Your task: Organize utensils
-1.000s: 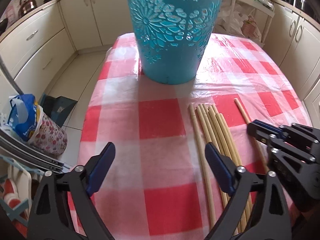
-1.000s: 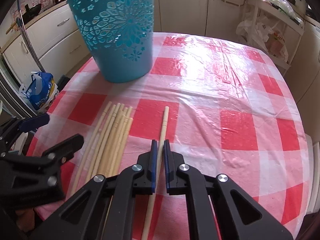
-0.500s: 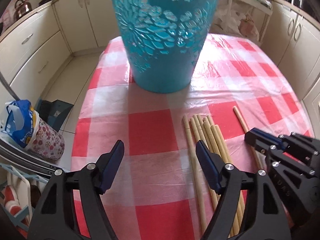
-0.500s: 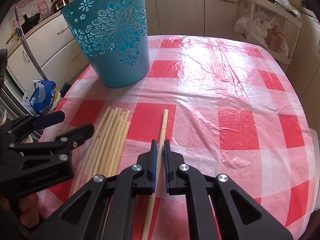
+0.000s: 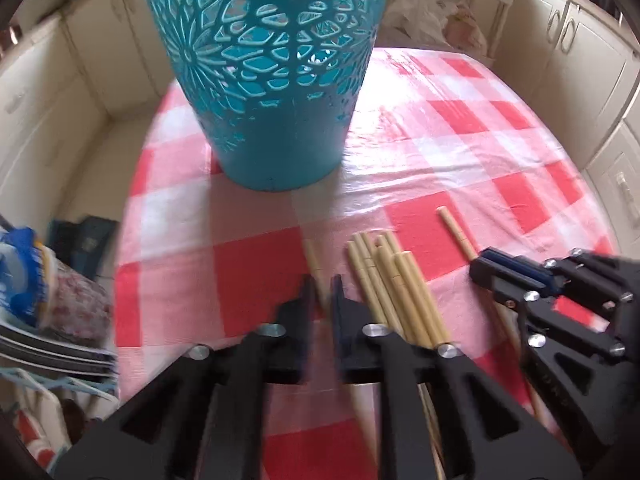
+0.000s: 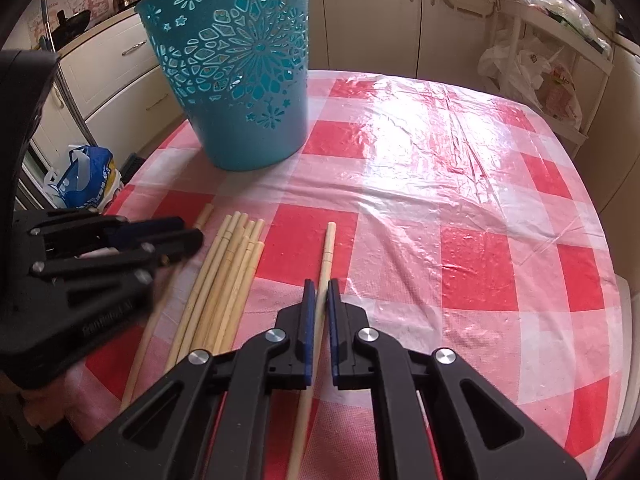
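Note:
A teal cut-out basket (image 5: 272, 80) (image 6: 240, 80) stands upright at the far left of the red-checked table (image 6: 460, 184). Several pale wooden chopsticks (image 5: 396, 292) (image 6: 232, 276) lie bundled in front of it. My left gripper (image 5: 322, 286) (image 6: 192, 234) is closing its jaws, and the pads press on one chopstick (image 5: 312, 256) (image 6: 206, 212) that lies just left of the bundle. My right gripper (image 6: 322, 292) (image 5: 482, 266) is shut on a separate single chopstick (image 6: 329, 244) (image 5: 456, 232) to the right of the bundle. Both held sticks point towards the basket.
The table's left edge drops to the floor, where a blue-and-white bag (image 6: 80, 176) sits. Cream cabinets (image 6: 120, 72) surround the table. A rack with white plastic bags (image 6: 532, 68) stands at the back right. The right half of the tablecloth is bare and glossy.
The left gripper went from wide open to shut around the leftmost chopstick, which now lies a little apart from the bundle. The basket looms closer in its view. The right gripper kept still.

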